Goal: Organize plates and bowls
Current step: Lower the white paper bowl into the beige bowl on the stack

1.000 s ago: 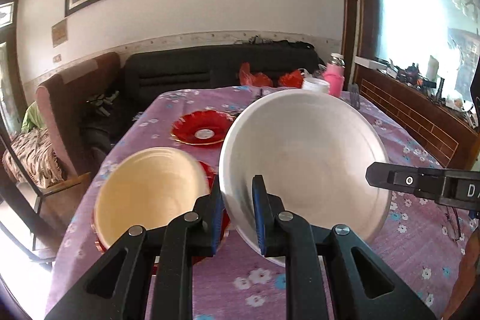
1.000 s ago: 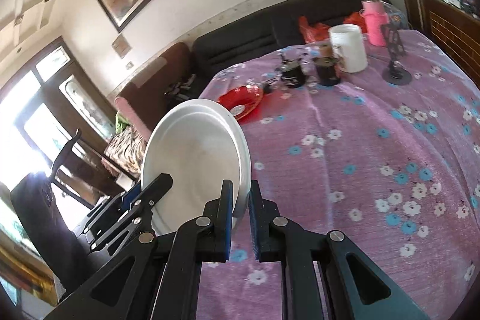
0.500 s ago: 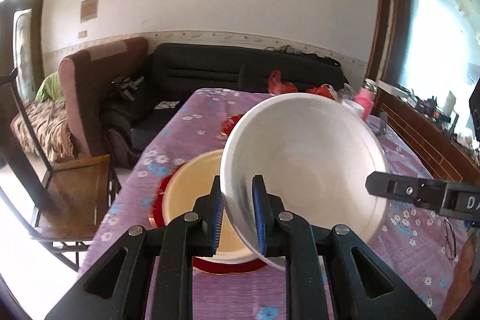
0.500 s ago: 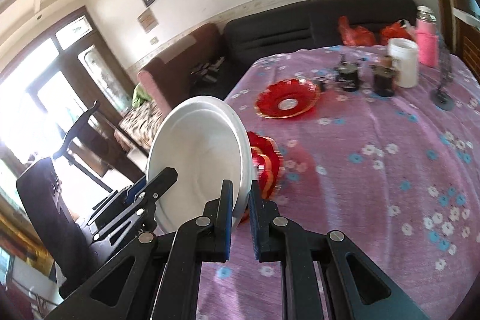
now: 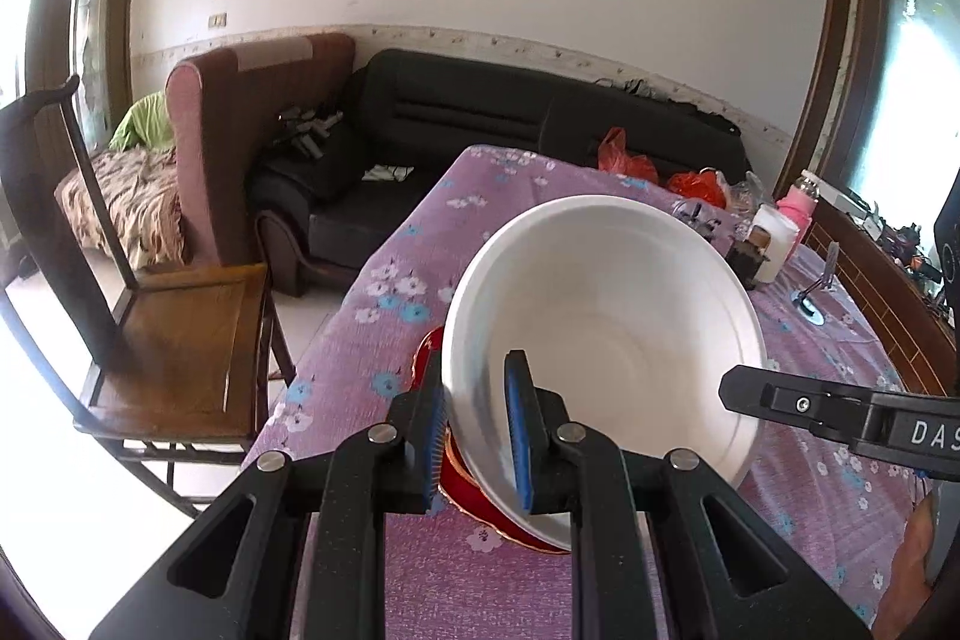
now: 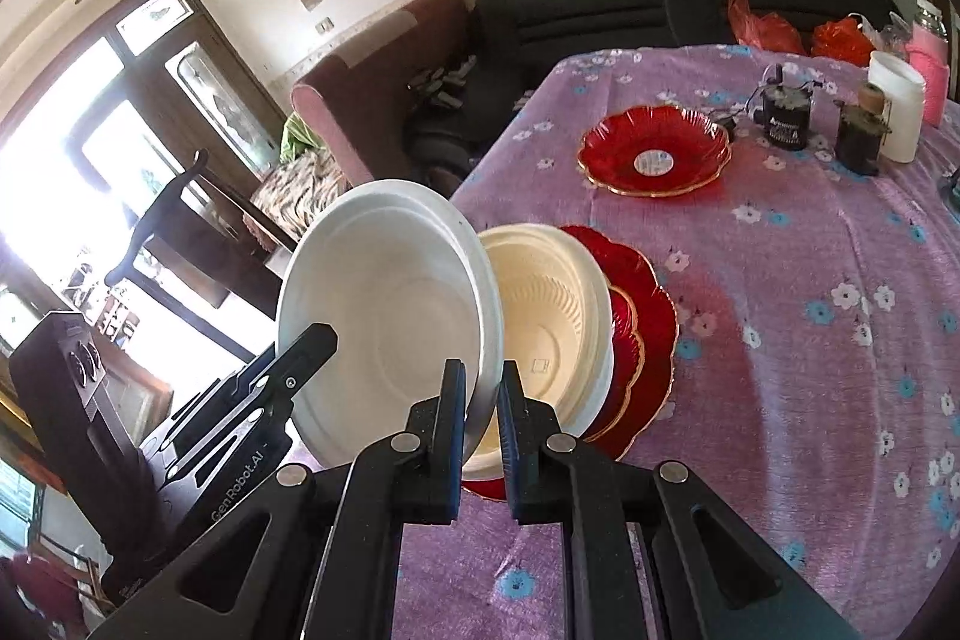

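Note:
A white bowl (image 5: 606,340) hangs tilted above the table, held by both grippers at opposite sides of its rim. My left gripper (image 5: 478,430) is shut on the near rim in the left wrist view. In the right wrist view my right gripper (image 6: 480,400) is shut on the white bowl's (image 6: 390,310) right rim. Just behind it a cream bowl (image 6: 546,316) rests on stacked red plates (image 6: 645,316). The left wrist view shows only a red plate edge (image 5: 456,472) under the white bowl; the cream bowl is hidden there. A separate red plate (image 6: 654,148) lies farther back.
The table wears a purple flowered cloth (image 6: 810,310). At its far end stand dark jars (image 6: 786,118), a white cup (image 6: 897,112) and a pink bottle (image 6: 927,70). A wooden chair (image 5: 180,340) sits by the table's left edge, with sofas behind.
Both grippers carried the white bowl to the left across the table. It now sits over the cream bowl and red plates, hiding the cream bowl in the left wrist view.

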Action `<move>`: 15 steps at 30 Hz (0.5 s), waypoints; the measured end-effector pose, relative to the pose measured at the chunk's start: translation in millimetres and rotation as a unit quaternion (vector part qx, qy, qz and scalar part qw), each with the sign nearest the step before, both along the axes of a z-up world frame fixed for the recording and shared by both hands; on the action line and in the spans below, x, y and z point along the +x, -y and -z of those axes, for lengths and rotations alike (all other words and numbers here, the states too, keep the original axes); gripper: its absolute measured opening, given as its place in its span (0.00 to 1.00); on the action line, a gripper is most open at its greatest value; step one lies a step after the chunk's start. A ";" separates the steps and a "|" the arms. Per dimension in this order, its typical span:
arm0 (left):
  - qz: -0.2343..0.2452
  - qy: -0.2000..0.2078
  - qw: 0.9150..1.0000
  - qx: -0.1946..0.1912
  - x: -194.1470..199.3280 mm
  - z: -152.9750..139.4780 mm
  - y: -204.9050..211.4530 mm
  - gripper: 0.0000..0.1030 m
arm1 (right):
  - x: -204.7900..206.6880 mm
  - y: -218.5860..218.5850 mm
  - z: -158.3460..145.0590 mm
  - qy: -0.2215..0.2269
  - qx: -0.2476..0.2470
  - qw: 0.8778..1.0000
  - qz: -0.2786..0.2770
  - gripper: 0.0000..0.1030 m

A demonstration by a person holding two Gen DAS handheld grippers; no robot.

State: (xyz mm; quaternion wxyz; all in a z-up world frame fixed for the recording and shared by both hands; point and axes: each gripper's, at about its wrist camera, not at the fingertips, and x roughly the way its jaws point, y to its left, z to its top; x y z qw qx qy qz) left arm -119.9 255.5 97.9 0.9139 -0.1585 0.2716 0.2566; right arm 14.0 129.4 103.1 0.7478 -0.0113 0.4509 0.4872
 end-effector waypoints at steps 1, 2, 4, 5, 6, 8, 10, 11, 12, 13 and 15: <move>0.000 -0.002 1.000 -0.003 0.9 1.8 -1.1 0.16 | 1.3 -1.7 2.9 -0.002 -0.003 1.000 0.000 0.12; -0.001 -0.003 1.000 -0.004 1.8 3.3 -2.0 0.16 | 1.4 -2.3 3.8 -0.003 -0.004 1.000 0.001 0.12; -0.002 -0.006 1.000 -0.005 4.0 5.3 -3.3 0.16 | 2.9 -4.2 7.3 -0.005 -0.008 1.000 0.001 0.12; -0.003 -0.007 1.000 -0.006 4.4 6.1 -4.1 0.16 | 2.0 -5.1 7.6 -0.005 -0.009 1.000 0.001 0.13; -0.003 -0.008 1.000 -0.007 4.5 7.0 -4.7 0.16 | 1.4 -6.4 8.1 -0.005 -0.011 1.000 0.000 0.13; -0.004 -0.010 1.000 -0.008 5.8 8.1 -5.7 0.16 | 1.4 -7.2 9.5 -0.004 -0.013 1.000 0.001 0.13; -0.004 -0.013 1.000 -0.009 6.5 9.2 -5.0 0.16 | 3.1 -9.6 10.6 0.000 -0.016 1.000 0.001 0.13; -0.004 -0.015 1.000 -0.010 7.5 10.2 -5.3 0.16 | 3.5 -10.2 10.8 0.000 -0.017 1.000 0.001 0.13; -0.005 -0.016 1.000 -0.010 9.2 10.3 -5.7 0.16 | 3.3 -11.1 11.4 0.001 -0.019 1.000 0.001 0.14; -0.007 -0.017 1.000 -0.011 9.8 10.9 -6.4 0.16 | 3.1 -12.3 11.9 0.002 -0.021 1.000 0.000 0.14; -0.009 -0.018 1.000 -0.012 10.1 11.6 -7.4 0.16 | 2.4 -14.1 13.5 0.005 -0.025 1.000 -0.001 0.14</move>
